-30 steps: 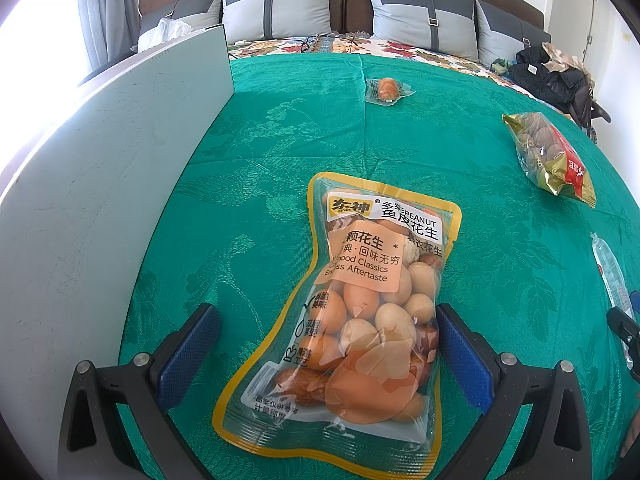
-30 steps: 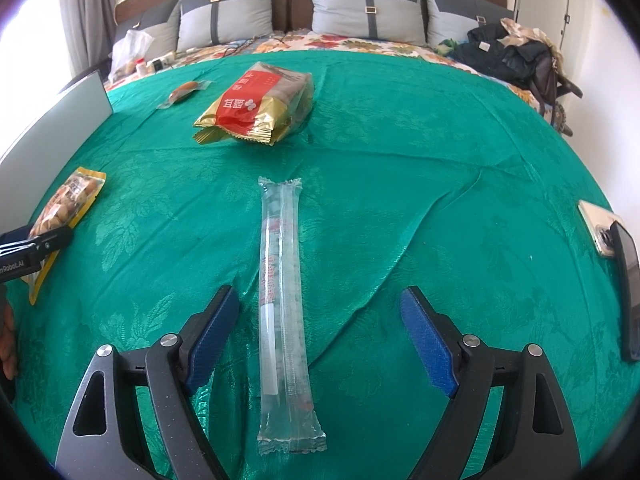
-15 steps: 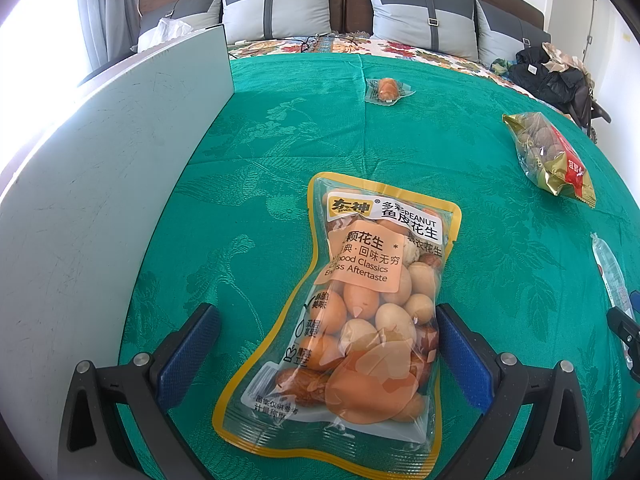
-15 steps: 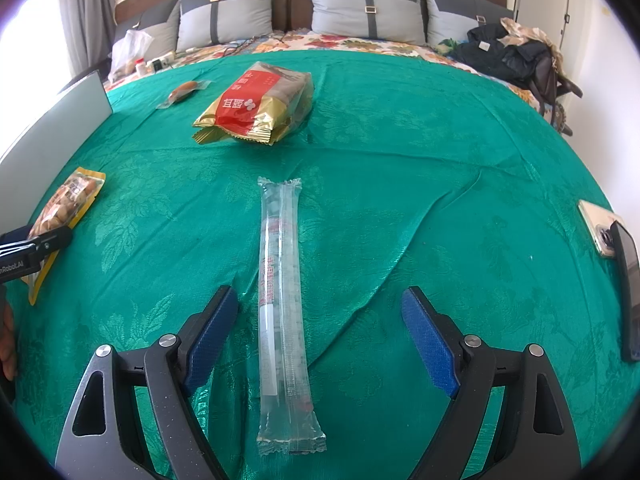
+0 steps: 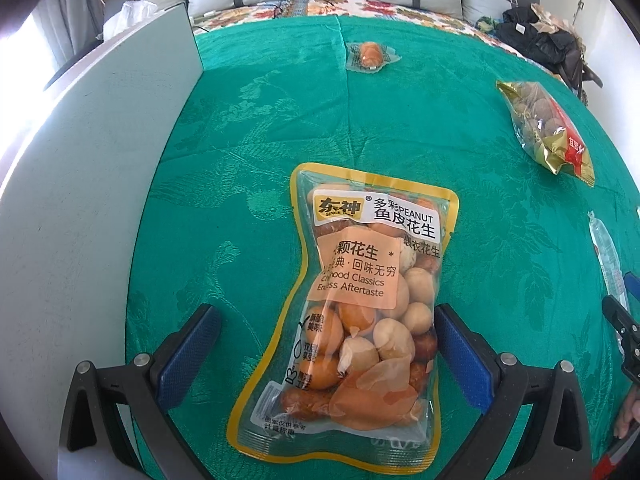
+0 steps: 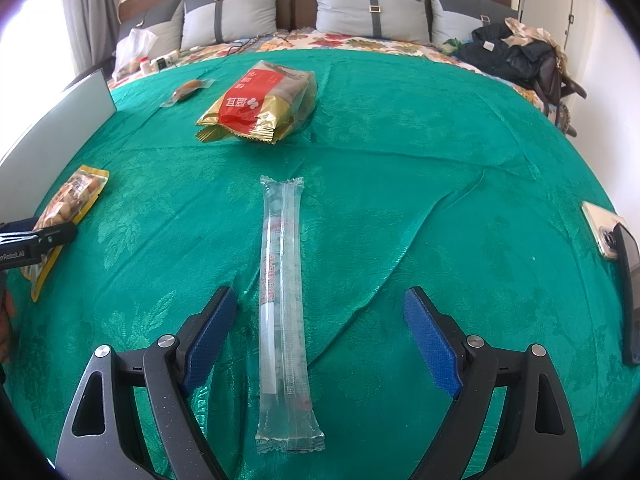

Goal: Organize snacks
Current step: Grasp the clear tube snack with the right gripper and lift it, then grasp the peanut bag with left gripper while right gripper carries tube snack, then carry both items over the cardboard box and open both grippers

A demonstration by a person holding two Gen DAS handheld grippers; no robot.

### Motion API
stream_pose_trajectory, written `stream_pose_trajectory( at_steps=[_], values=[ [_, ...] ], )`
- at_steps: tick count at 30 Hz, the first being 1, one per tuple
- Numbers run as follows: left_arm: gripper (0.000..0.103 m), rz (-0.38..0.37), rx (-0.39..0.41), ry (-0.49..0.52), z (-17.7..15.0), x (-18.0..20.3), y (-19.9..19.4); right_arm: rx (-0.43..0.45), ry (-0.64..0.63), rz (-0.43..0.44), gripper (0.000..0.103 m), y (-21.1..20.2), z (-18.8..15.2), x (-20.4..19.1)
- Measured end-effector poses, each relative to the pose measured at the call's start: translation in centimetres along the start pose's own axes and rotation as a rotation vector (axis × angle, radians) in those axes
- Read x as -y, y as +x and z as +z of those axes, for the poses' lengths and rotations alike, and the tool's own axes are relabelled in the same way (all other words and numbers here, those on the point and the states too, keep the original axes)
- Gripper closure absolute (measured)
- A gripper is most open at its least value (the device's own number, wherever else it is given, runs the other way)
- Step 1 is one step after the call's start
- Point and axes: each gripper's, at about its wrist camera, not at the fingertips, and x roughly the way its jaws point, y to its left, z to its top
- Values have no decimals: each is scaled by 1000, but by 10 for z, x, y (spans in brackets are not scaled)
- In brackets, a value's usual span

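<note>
left gripper (image 5: pixel 328 344): spread wide, empty, astride yellow-edged clear peanut pouch (image 5: pixel 352 312)
right gripper (image 6: pixel 320 332): wide, empty, long clear plastic stick packet (image 6: pixel 282 300) between fingers
risk: glossy film slips; pads snag green cloth (image 6: pixel 440 184)

The right gripper (image 6: pixel 320 332) hung over the green bedspread (image 6: pixel 420 184) with its jaws spread wide. A long clear stick packet (image 6: pixel 283 312) lay lengthwise between the jaws, nearer the left one and touching neither, its far end reaching well beyond the tips. Farther ahead of the jaws and a little left sat a red-and-gold snack bag (image 6: pixel 260 106), and beyond that a small wrapped sausage (image 6: pixel 186 89). Far out to the left lay a yellow-edged peanut pouch (image 6: pixel 66 208) with the left gripper (image 6: pixel 36 236) over its near end. Off to the right lay a phone (image 6: pixel 600 236).
</note>
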Motion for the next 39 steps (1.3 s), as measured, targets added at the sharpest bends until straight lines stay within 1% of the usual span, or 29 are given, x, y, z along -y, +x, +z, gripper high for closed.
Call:
stream_pose_trajectory(
  at_steps=[2, 3, 4, 6, 7, 8, 9, 10, 12, 14, 15, 18, 19, 21, 23, 25, 27, 29, 30, 32, 34, 36, 38, 39],
  values=[
    [0, -12, -63, 34, 6, 0, 3, -11, -4, 3, 15, 0, -1, 1],
    [0, -19, -88, 53, 8, 1, 4, -34, -5, 4, 15, 0, 2, 1],
    [0, -25, -115, 71, 11, 2, 5, -79, -8, 7, 15, 2, 7, 1],
    [1, -33, -172, 95, 16, 4, 8, -219, -15, 15, 15, 8, 20, 1],
    [5, -36, -185, 99, 17, 5, 7, -280, -18, 17, 18, 11, 27, 1],
    [11, -40, -179, 106, 17, 7, 4, -314, -25, 27, 18, 13, 32, 1],
    [28, -45, -163, 116, 17, 10, -2, -327, -31, 32, 32, 13, 35, 0],
    [43, -47, -152, 126, 15, 13, -7, -319, -51, 32, 58, 12, 38, -2],
    [47, -46, -154, 121, 8, 14, -12, -336, -70, 34, 83, 11, 40, -5],
    [48, -81, -141, 66, -3, 8, -20, -342, -23, 78, 84, 5, 37, -2],
    [48, -123, -132, 20, -11, 2, -26, -337, 28, 118, 84, 0, 33, 2],
    [48, -302, -80, -105, -39, -12, -54, -309, 209, 277, 84, -22, 11, 13],
    [48, -345, -56, -138, -48, -16, -65, -301, 263, 322, 84, -28, 3, 15],
    [48, -424, -13, -199, -60, -25, -89, -292, 339, 379, 84, -38, -10, 14],
    [48, -480, 32, -242, -69, -36, -115, -291, 356, 416, 84, -48, -11, 1],
    [48, -499, 93, -274, -69, -56, -144, -274, 318, 459, 84, -60, 0, -25],
    [48, -491, 158, -305, -68, -85, -172, -244, 252, 512, 84, -78, 21, -62],
    [47, -450, 205, -341, -69, -117, -194, -213, 179, 573, 84, -98, 42, -104],
    [47, -408, 220, -356, -68, -136, -200, -200, 146, 607, 84, -106, 52, -127],
    [47, -298, 240, -391, -69, -174, -206, -180, 83, 681, 83, -122, 71, -175],
    [47, -203, 229, -443, -75, -210, -202, -168, 19, 743, 83, -134, 84, -224],
    [46, -116, 221, -482, -87, -240, -197, -159, -43, 783, 83, -143, 90, -270],
    [44, -28, 205, -505, -102, -262, -185, -147, -89, 808, 83, -148, 90, -305],
    [40, 8, 193, -516, -107, -270, -179, -144, -104, 822, 83, -147, 89, -322]
  ],
)
